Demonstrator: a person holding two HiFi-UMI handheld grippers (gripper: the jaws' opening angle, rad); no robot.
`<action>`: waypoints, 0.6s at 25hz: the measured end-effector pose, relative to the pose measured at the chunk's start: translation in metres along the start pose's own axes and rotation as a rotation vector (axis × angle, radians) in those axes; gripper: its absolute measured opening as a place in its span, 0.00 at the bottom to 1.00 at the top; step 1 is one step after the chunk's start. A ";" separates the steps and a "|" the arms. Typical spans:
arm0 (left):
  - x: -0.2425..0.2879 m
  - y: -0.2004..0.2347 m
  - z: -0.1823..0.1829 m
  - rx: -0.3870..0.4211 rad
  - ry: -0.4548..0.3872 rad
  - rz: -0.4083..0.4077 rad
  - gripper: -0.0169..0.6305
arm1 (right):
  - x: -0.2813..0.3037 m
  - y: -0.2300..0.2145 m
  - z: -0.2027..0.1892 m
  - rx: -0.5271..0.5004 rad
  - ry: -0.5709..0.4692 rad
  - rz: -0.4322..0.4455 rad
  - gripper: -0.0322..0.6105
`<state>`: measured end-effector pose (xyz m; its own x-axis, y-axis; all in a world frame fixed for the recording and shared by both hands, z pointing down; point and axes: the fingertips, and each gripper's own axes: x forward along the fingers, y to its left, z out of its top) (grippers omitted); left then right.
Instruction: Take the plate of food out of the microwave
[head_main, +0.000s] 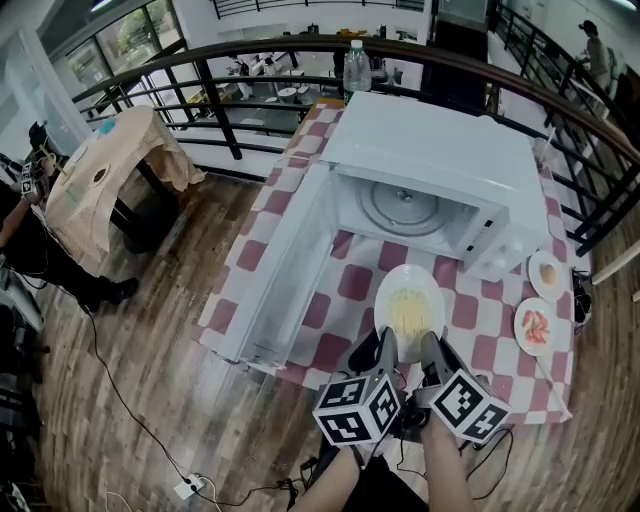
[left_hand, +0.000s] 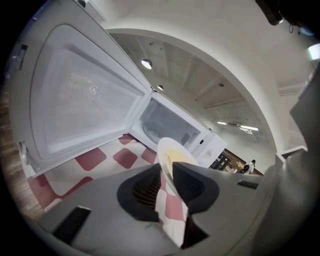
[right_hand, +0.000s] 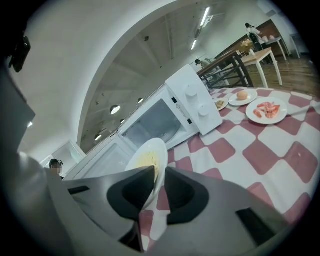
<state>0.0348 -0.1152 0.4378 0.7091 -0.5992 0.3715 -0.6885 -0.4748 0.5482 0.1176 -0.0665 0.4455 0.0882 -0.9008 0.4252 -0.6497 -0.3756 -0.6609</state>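
Observation:
A white plate of yellow noodles (head_main: 409, 306) is held over the checked tablecloth, just in front of the open white microwave (head_main: 430, 160). My left gripper (head_main: 384, 347) is shut on the plate's near-left rim, and my right gripper (head_main: 432, 350) is shut on its near-right rim. In the left gripper view the plate (left_hand: 172, 152) stands edge-on between the dark pads (left_hand: 145, 190). The right gripper view shows the plate (right_hand: 148, 159) pinched the same way. The microwave's cavity with its glass turntable (head_main: 405, 208) holds nothing. Its door (head_main: 285, 270) hangs wide open to the left.
Two small plates of food (head_main: 536, 327) (head_main: 546, 273) sit on the red-and-white cloth (head_main: 480, 330) at the right. A water bottle (head_main: 356, 68) stands behind the microwave. A black railing (head_main: 200, 90) runs behind the table, and a covered table (head_main: 100, 180) stands at the left.

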 end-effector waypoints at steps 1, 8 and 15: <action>-0.004 -0.001 -0.001 0.000 -0.002 0.001 0.16 | -0.004 0.001 -0.002 0.000 0.001 0.002 0.14; -0.029 -0.003 -0.012 0.000 -0.016 0.013 0.16 | -0.025 0.003 -0.016 -0.002 0.011 0.017 0.14; -0.048 -0.006 -0.023 -0.002 -0.021 0.025 0.16 | -0.043 0.002 -0.027 -0.009 0.018 0.022 0.14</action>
<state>0.0083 -0.0692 0.4344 0.6881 -0.6246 0.3693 -0.7058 -0.4578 0.5407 0.0925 -0.0228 0.4428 0.0602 -0.9046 0.4220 -0.6582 -0.3538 -0.6645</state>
